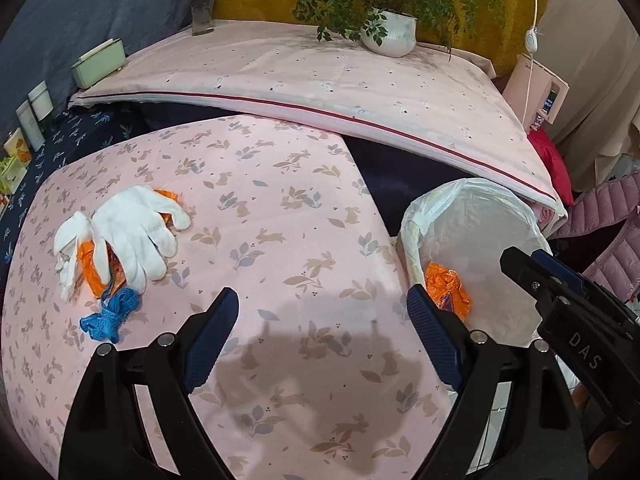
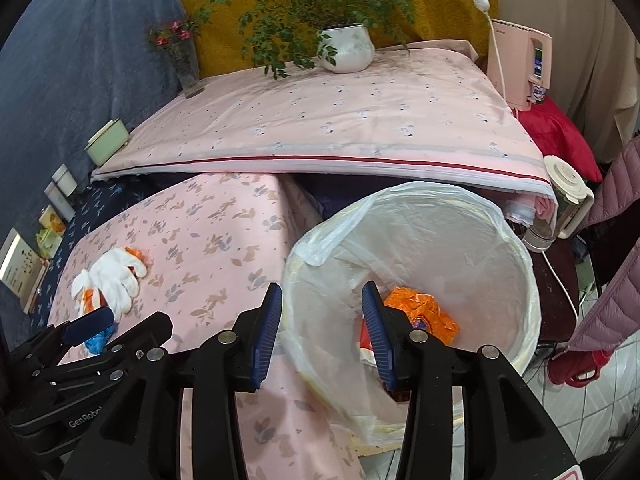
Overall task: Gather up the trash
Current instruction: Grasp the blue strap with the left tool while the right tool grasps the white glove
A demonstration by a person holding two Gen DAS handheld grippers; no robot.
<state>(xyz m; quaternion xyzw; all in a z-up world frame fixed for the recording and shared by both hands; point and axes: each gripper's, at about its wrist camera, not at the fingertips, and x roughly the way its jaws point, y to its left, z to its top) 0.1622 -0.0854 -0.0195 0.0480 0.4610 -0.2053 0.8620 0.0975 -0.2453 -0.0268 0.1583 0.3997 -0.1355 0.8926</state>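
My left gripper (image 1: 322,330) hangs over the desk (image 1: 280,216), which is draped in a pink cloth printed with rabbits and leaves; its jaws stand wide apart with nothing between them. Ahead and to the left of those jaws lies the remaining trash: a pair of white gloves (image 1: 124,236) spread over crumpled orange wrappers (image 1: 93,276), and a small blue tangle (image 1: 110,314) touching the near edge of that pile, the closest piece to my left jaw. From the right wrist view I see the same heap, the gloves (image 2: 114,276) far off to the left of my right jaws, partly hidden behind the left gripper's body.

My right gripper (image 2: 320,328) hovers at the near-left rim of the trash bin (image 2: 528,280), a round bin lined with a translucent white bag. Its jaws are apart and empty; the left one sits outside the rim, over the desk edge, the right one over the bin's mouth. Just beyond the right jaw, at the bottom of the bin, lies a crumpled orange wrapper (image 2: 420,312); the left wrist camera shows it too (image 1: 448,290), just past my left gripper's right jaw.

Farther ahead of both grippers a raised surface with a paler pink cover carries a potted plant (image 1: 390,32) and a glass vase (image 1: 203,8).
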